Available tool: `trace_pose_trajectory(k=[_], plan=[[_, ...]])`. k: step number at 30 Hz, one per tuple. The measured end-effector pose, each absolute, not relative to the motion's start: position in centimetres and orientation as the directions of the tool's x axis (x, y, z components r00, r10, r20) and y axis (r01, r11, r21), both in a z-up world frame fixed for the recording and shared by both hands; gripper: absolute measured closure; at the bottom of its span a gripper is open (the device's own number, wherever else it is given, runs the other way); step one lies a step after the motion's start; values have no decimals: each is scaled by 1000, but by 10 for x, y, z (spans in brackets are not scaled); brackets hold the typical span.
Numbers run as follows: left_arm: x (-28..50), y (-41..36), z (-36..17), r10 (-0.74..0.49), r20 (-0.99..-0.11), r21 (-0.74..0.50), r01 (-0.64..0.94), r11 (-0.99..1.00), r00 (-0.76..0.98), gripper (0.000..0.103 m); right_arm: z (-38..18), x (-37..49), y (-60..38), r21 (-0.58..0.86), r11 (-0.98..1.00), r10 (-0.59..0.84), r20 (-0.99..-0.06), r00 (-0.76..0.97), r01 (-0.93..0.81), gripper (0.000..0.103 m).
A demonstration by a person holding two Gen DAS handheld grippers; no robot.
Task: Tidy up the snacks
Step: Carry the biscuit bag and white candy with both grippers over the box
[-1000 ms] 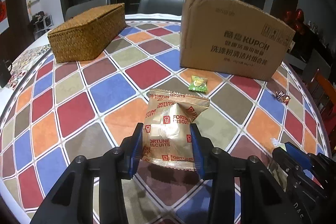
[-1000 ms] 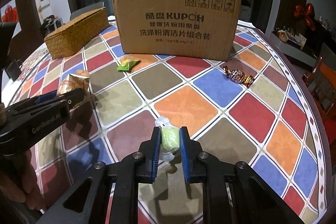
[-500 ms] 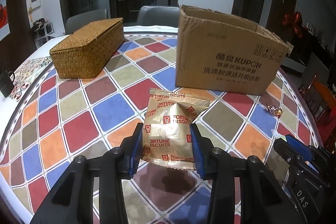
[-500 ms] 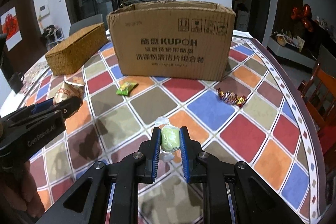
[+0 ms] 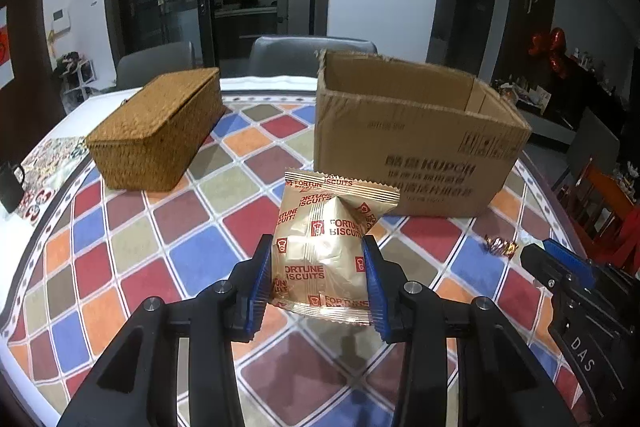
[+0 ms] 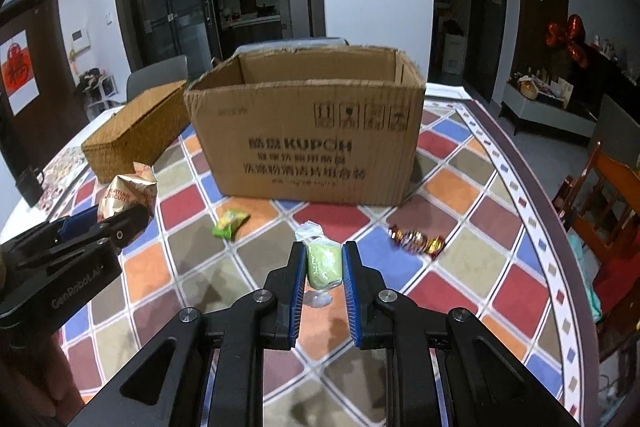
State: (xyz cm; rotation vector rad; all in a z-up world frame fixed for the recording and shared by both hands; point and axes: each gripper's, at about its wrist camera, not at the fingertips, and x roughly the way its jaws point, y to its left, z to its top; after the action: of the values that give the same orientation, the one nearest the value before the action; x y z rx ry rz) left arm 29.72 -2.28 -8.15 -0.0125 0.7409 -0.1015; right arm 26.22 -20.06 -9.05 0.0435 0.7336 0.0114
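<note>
My left gripper [image 5: 318,269] is shut on a gold Fortune Biscuits packet [image 5: 328,247], held in the air above the chequered tablecloth. The same packet [image 6: 128,195] and left gripper [image 6: 100,227] show at the left of the right wrist view. My right gripper [image 6: 322,267] is shut on a small pale green sweet in clear wrap [image 6: 323,263], also lifted off the table. An open cardboard box [image 5: 416,131] [image 6: 308,131] stands behind both, its top open. On the cloth lie a green sweet packet [image 6: 230,223] and a red-gold wrapped sweet [image 6: 416,241] [image 5: 500,246].
A lidded woven basket [image 5: 156,131] [image 6: 132,135] sits at the back left of the table. A dark mug [image 5: 10,187] stands near the left rim. Chairs [image 5: 312,53] ring the far side, and an orange wooden chair [image 6: 604,203] stands at the right.
Both grippers have risen with their snacks still held. The cardboard box's open top has come into view, and the table has dropped lower in both views.
</note>
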Motion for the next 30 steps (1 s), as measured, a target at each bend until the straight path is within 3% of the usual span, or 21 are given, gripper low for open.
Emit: trace_pose_trajectory(k=[30], plan=[[373, -54, -17, -145, -608, -38, 153, 987, 781, 61, -17, 342, -224, 37, 999, 13, -574, 819, 9, 83]])
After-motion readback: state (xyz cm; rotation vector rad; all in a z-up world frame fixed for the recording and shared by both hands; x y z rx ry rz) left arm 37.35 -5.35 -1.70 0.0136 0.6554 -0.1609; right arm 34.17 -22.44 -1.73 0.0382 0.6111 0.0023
